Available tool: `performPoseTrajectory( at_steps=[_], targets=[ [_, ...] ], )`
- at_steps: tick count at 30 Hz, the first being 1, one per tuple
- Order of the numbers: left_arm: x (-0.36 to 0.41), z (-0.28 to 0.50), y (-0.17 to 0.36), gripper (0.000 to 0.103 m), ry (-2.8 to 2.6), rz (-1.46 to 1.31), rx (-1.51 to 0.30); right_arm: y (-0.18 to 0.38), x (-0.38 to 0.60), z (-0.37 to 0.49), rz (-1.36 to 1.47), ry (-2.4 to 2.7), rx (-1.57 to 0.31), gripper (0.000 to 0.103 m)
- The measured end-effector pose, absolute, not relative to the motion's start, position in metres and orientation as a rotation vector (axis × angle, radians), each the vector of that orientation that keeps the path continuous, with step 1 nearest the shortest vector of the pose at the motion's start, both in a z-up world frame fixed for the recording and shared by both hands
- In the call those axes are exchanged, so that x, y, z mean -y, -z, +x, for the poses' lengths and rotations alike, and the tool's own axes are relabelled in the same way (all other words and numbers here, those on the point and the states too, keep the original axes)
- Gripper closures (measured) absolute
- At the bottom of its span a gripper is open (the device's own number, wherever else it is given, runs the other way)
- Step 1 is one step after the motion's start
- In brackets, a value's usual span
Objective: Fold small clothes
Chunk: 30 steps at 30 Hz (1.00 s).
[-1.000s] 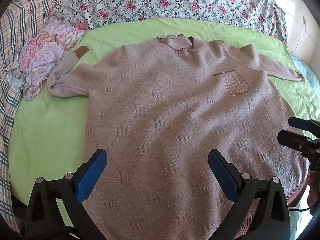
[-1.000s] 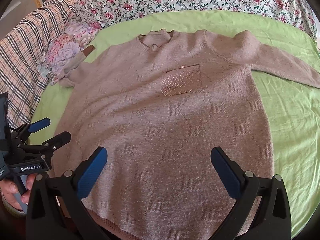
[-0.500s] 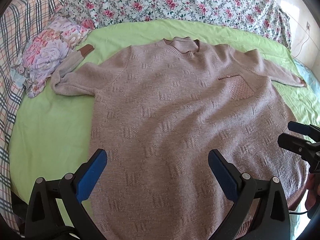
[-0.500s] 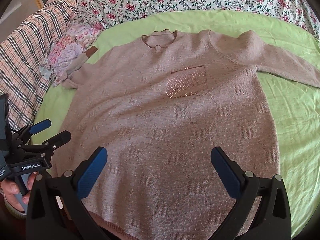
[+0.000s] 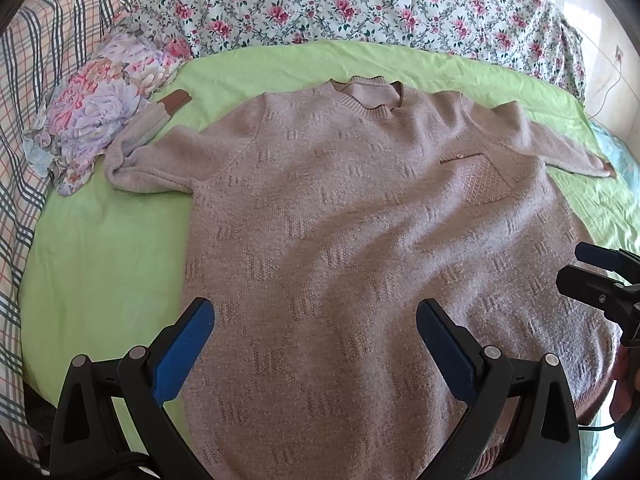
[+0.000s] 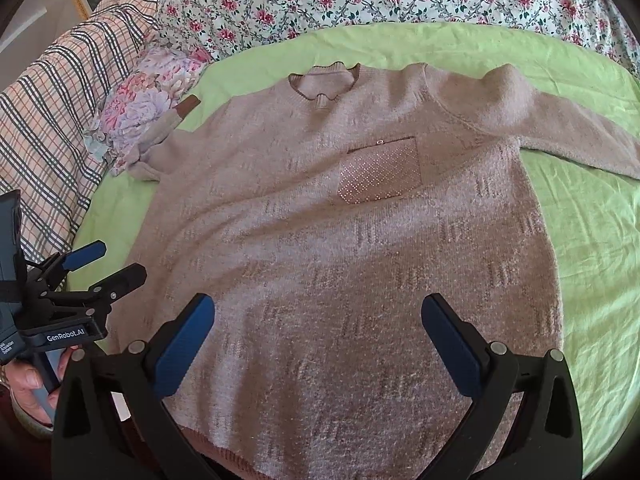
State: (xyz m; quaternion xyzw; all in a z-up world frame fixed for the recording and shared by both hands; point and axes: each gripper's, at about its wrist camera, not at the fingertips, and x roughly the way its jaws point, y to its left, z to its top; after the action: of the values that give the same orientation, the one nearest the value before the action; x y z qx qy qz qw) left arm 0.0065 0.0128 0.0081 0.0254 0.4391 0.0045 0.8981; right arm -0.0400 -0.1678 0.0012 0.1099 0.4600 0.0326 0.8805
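Sweater (image 5: 352, 240): spread flat, front up, on the green sheet (image 5: 100, 248); neck at the far end, hem nearest the cameras.
Pocket (image 6: 380, 174): sparkly patch on the chest, face up.
Sleeves: right-hand sleeve (image 6: 560, 132) stretched out sideways; left-hand sleeve (image 5: 148, 160) bent back on itself, brown cuff (image 5: 174, 100) beside the flowered cloth (image 5: 104, 112).
Progress: nothing folded yet by the look of it; sleeves and body all left to do.
Left claw (image 5: 312, 344): wide open, holding nothing, hovering above the lower body near the hem, left of the middle.
Right claw (image 6: 316, 344): wide open, empty, above the hem, right of the middle.
Contact: none apparent; blue pads (image 6: 184, 344) look clear of the knit.
Surroundings: flowered quilt (image 5: 360, 4) beyond the neck, checked blanket (image 6: 52, 120) on the left.
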Motion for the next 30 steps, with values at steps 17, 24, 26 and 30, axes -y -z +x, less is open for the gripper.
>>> performPoseTrajectory(
  at_steps=[17, 24, 26, 30],
  targets=[
    [-0.019, 0.025, -0.003, 0.002, -0.018, 0.054, -0.923, 0.002, 0.175, -0.034, 0.274, -0.084, -0.966, 0.000],
    [-0.021, 0.040, 0.001, 0.002, -0.045, 0.067, -0.919, 0.003, 0.209, -0.034, 0.336, -0.027, -0.935, 0.000],
    [-0.021, 0.046, -0.001, 0.002, -0.049, 0.075, -0.898, 0.000, 0.230, -0.035, 0.369, 0.005, -0.915, 0.000],
    [-0.018, 0.061, -0.007, 0.002, -0.060, 0.099, -0.867, -0.007, 0.284, -0.043, 0.427, 0.107, -0.864, 0.000]
  ],
)
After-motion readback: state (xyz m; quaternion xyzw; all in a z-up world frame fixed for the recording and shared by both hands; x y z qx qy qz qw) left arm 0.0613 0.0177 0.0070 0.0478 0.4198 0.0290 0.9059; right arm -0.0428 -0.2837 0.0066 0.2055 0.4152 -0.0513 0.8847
